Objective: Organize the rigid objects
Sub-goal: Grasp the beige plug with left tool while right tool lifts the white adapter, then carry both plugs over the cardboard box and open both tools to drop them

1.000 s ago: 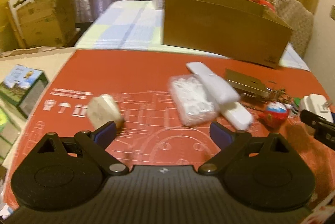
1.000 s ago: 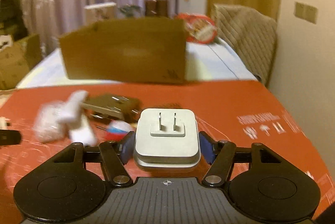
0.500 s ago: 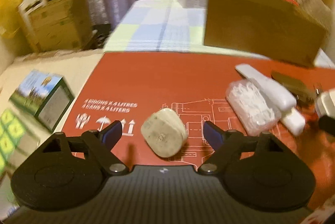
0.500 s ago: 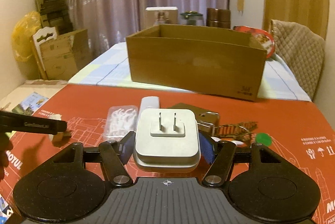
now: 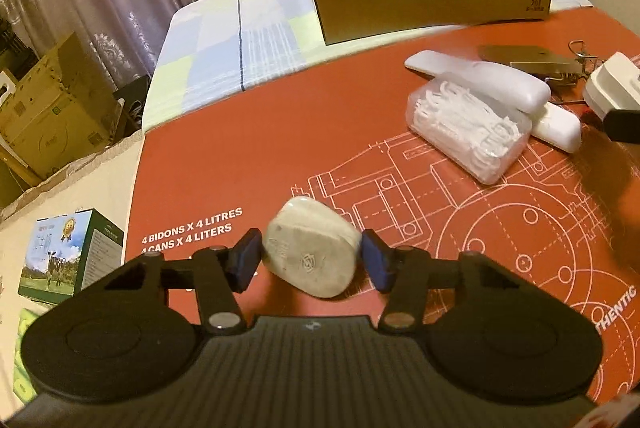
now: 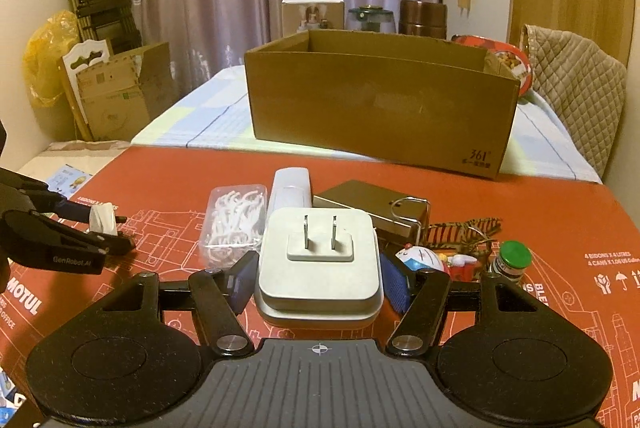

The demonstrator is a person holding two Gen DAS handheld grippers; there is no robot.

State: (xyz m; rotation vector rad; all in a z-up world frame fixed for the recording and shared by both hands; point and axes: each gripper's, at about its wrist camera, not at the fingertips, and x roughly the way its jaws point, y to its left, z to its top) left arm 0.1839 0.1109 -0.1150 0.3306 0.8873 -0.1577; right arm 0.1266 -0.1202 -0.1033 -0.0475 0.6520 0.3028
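Big picture first: the red printed mat covers the near part of the table, and the open cardboard box sits just past its far edge, on the checked cloth. Pretty sure that's where all the rigid stuff is meant to end up.

Middle of the mat is still a pile: clear tub of floss picks, a white remote lying across its far side, a flat brown box behind, and some small toys near the right edge.

Right gripper is clamped on the white plug adapter, prongs up, held above the near edge of the mat. Same grip as a second ago, it's just swung round to face the box.

The actual change is on the left. A second ago the left gripper was wide open with the pale rounded charger off to one side. Now the charger's between the blue pads, toward the mat's near-left corner, and the jaws are closing. Looks like they're touching or a hair off, can't call it a firm grip yet. Once it bites, both hands are loaded and the box is next, I'd guess.
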